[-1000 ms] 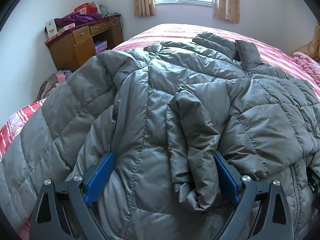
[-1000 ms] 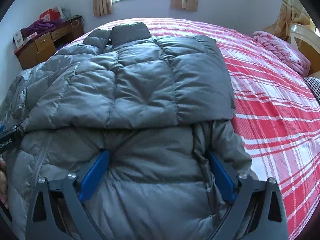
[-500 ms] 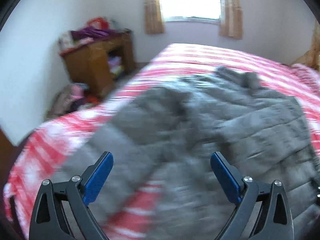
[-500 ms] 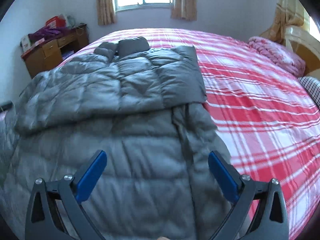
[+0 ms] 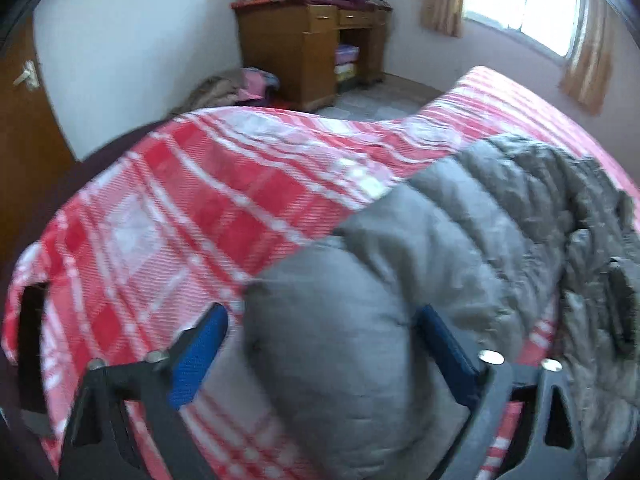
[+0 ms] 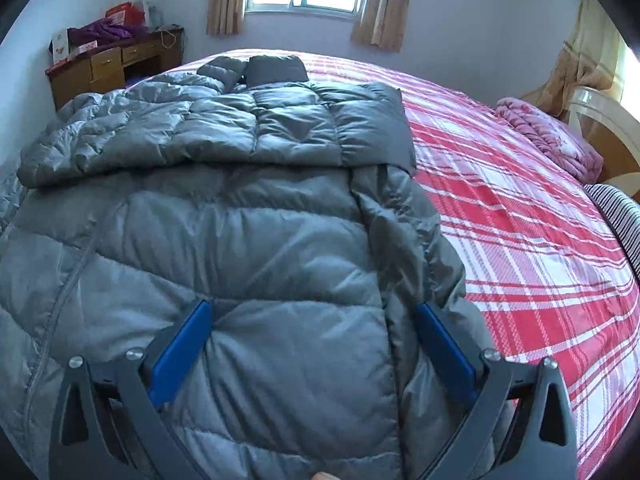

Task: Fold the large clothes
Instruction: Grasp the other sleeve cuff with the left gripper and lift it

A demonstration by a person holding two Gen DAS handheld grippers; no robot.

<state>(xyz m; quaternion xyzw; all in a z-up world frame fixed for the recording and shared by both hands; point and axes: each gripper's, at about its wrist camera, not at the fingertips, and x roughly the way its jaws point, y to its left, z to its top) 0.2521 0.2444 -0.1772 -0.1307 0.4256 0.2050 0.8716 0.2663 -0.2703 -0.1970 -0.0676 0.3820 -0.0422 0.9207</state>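
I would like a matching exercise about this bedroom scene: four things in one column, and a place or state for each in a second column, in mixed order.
Things:
1. grey down jacket
2. purple cloth
3. pink blanket
4. left gripper

Places or states:
A. bunched up near the headboard
B. jaws closing, jacket corner between them
C. spread on the red plaid bedspread
D. piled on top of the wooden desk

Pairs: 1-C, 2-D, 3-A, 4-B
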